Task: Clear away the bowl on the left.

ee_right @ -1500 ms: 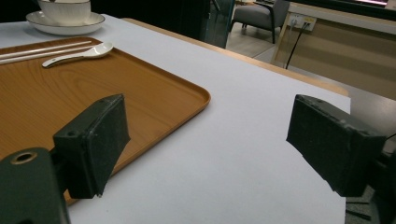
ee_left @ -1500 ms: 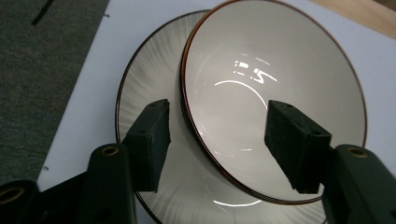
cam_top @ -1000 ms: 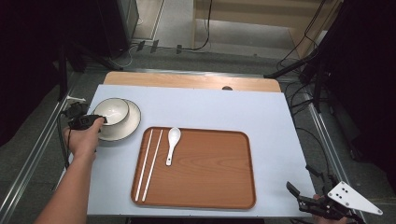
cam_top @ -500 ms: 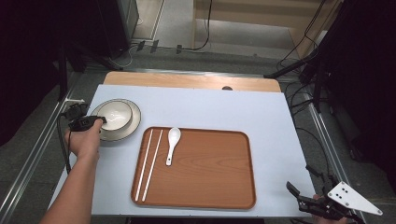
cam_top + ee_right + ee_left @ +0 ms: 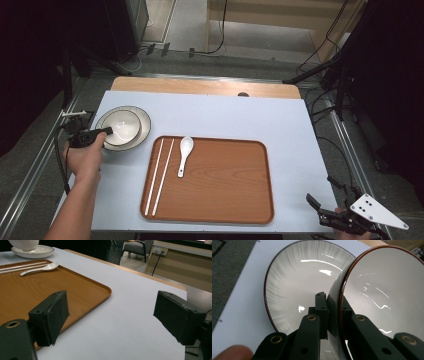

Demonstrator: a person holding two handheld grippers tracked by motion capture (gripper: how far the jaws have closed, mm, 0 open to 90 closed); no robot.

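Bowl [image 5: 384, 292] newly clamped, tilted, left gripper [image 5: 334, 307]

Black claws [image 5: 112, 317], brass screws, grey three-cornered plate [image 5: 377, 212].

One bowl [image 5: 120, 125], one plate [image 5: 141, 118], one tray [image 5: 225, 180], one spoon [image 5: 184, 154], two chopsticks [image 5: 160, 175].
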